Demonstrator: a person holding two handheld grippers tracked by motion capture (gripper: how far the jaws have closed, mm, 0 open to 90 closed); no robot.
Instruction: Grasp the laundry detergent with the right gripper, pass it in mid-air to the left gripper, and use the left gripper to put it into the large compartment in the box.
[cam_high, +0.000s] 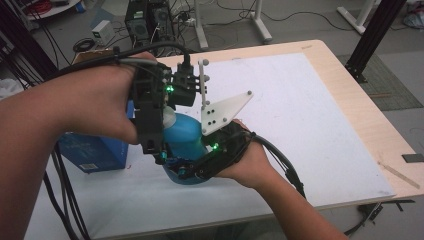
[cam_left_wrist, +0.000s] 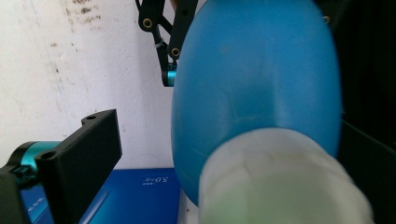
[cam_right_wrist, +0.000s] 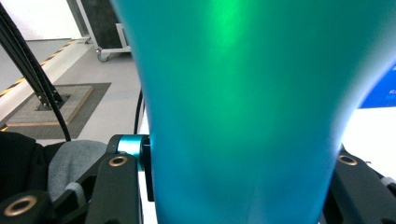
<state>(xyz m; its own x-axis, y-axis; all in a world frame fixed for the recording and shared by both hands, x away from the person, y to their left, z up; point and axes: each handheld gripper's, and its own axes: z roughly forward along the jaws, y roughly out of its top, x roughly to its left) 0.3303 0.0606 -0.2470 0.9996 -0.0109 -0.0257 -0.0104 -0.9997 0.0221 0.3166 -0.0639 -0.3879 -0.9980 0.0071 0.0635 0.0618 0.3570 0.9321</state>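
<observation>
White mat on a wooden table, blue bottle held above it.
Right gripper pinches the bottle's body; left gripper straddles its white cap, grip unclear beside a blue box.

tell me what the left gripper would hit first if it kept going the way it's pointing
Most likely the blue bottle: its white cap already sits right before the left gripper, between the jaws. Whether the jaws touch it is unclear.

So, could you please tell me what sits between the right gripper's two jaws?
The blue bottle: in the right gripper view its body spans the gap between the right gripper's jaws, which press its sides. The high view shows the same grip low on the bottle.
</observation>
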